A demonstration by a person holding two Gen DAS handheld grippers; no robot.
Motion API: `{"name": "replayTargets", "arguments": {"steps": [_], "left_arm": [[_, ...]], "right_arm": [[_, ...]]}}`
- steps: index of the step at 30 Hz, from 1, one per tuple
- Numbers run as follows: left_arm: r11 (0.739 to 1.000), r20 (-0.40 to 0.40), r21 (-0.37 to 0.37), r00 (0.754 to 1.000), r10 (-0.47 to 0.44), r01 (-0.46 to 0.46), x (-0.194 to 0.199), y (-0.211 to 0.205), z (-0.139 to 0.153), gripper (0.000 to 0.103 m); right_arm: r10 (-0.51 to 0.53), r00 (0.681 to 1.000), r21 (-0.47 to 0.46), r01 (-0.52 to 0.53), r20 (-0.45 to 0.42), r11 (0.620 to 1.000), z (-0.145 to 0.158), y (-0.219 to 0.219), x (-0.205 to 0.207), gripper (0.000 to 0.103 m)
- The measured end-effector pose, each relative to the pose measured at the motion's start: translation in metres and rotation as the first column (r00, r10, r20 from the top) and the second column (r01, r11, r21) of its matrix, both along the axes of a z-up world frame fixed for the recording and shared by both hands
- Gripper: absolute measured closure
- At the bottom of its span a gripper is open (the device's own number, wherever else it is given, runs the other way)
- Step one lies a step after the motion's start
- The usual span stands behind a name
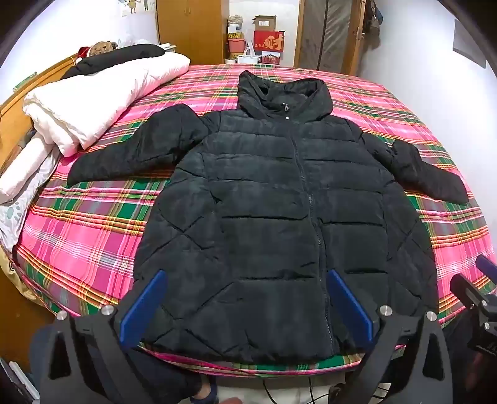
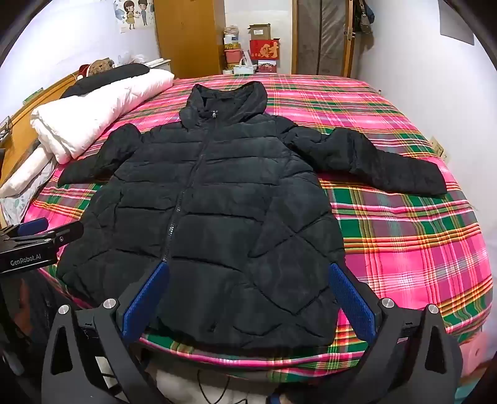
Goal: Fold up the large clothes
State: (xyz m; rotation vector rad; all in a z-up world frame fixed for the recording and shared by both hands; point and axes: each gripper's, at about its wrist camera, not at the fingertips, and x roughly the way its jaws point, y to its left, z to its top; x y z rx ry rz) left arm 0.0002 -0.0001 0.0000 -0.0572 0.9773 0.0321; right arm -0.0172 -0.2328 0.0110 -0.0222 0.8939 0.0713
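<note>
A black hooded puffer jacket [image 1: 264, 202] lies flat and zipped on the plaid bed, front up, both sleeves spread out to the sides; it also shows in the right wrist view [image 2: 223, 211]. My left gripper [image 1: 247, 279] is open and empty, held above the jacket's hem near the bed's front edge. My right gripper [image 2: 248, 273] is open and empty, above the hem on the jacket's right half. The left gripper's body [image 2: 34, 245] shows at the left edge of the right wrist view, and the right gripper's body [image 1: 475, 298] at the right edge of the left wrist view.
The bed has a pink, green and white plaid sheet [image 1: 87, 236]. A folded white duvet [image 1: 93, 105] with a dark item on it lies along the bed's left side. Boxes [image 1: 264, 40] and a wooden wardrobe [image 1: 189, 28] stand beyond the far edge.
</note>
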Motion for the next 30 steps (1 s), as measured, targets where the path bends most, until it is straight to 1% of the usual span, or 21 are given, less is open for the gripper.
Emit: {"name": "replayTargets", "arguments": {"steps": [5, 7, 11, 15, 30], "left_arm": [[1.0, -0.002, -0.018, 1.0, -0.006, 0.006, 0.0, 0.007, -0.003, 0.0], [1.0, 0.004, 0.019, 1.0, -0.008, 0.008, -0.003, -0.003, -0.003, 0.0], [1.0, 0.015, 0.017, 1.0, -0.013, 0.013, -0.006, 0.0, -0.004, 0.0], [0.999, 0.01, 0.03, 1.0, -0.02, 0.02, -0.004, -0.004, -0.002, 0.0], [0.999, -0.004, 0.023, 1.0, -0.024, 0.024, -0.004, -0.004, -0.005, 0.0]], "right_arm": [[-0.003, 1.0, 0.01, 0.003, 0.001, 1.0, 0.0, -0.002, 0.0, 0.001], [0.001, 1.0, 0.002, -0.001, 0.002, 1.0, -0.001, 0.001, 0.0, 0.001], [0.001, 1.0, 0.004, -0.001, 0.006, 1.0, -0.005, 0.0, -0.003, 0.001], [0.002, 1.0, 0.002, -0.002, 0.004, 1.0, -0.002, 0.002, -0.001, 0.001], [0.011, 1.0, 0.0, -0.011, -0.002, 1.0, -0.001, 0.002, 0.001, 0.001]]}}
